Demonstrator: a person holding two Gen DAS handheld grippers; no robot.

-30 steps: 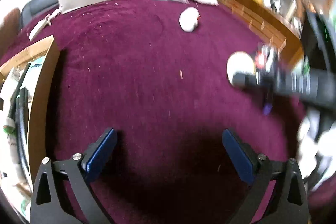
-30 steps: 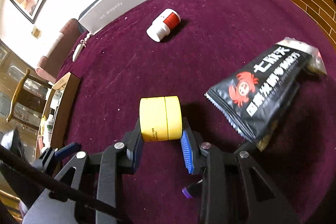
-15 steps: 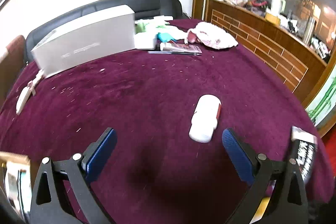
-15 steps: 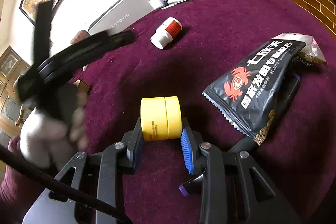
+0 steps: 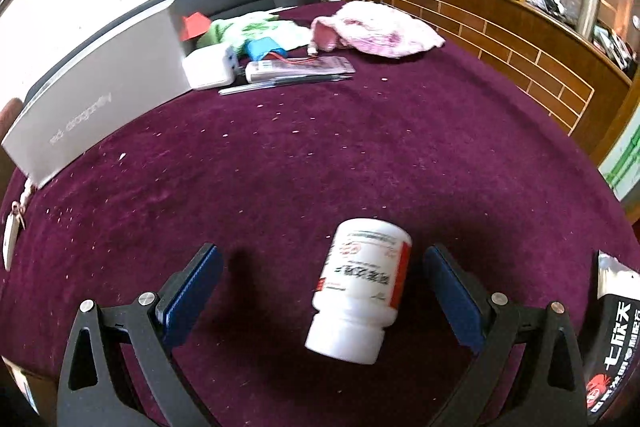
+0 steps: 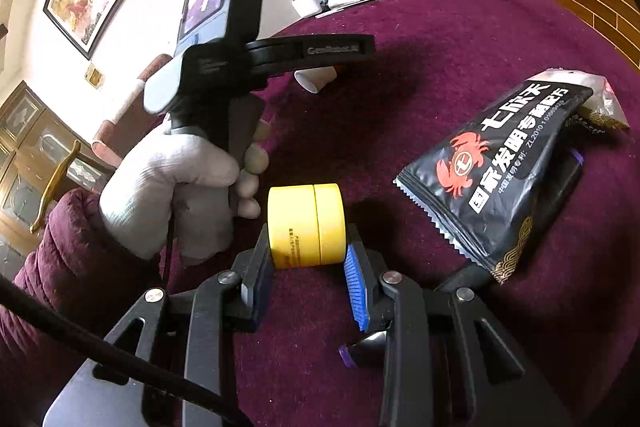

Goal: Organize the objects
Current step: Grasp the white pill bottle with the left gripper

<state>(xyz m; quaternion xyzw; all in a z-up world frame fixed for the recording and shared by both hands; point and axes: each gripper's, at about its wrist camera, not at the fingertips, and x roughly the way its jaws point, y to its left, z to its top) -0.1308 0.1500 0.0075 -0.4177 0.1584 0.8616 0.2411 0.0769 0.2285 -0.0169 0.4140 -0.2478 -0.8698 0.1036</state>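
- Jaws of the left gripper [image 5: 322, 291] stand wide apart at the bottom of the left wrist view, gripping nothing; its blue pads [image 5: 192, 293] touch nothing.
- White pill bottle [image 5: 360, 287] lies on its side between those jaws, nearer the right-hand one, cap end toward the camera, clear of both pads.
- Right gripper [image 6: 308, 269] is clenched on a yellow jar [image 6: 306, 225] at the lower centre of the right wrist view, one pad pressing each end of it.
- Gloved left hand [image 6: 180, 179] holds the left gripper's handle just left of the jar; a dark red sleeve [image 6: 60, 267] shows at the lower left.
- Black snack packet [image 6: 508, 175] lies on the tablecloth to the right of the jar, apart from it, resting over a dark pen [image 6: 560, 187] with purple ends.
- Maroon tablecloth [image 5: 320, 155] covers the table under everything.
- Grey box [image 5: 100, 95] stands at the upper left of the left wrist view, with a white charger [image 5: 210, 67] touching it on its right and pens [image 5: 286, 83] just beside that.
- Pink cloth [image 5: 376, 31] lies at the top centre, near the table's far edge.
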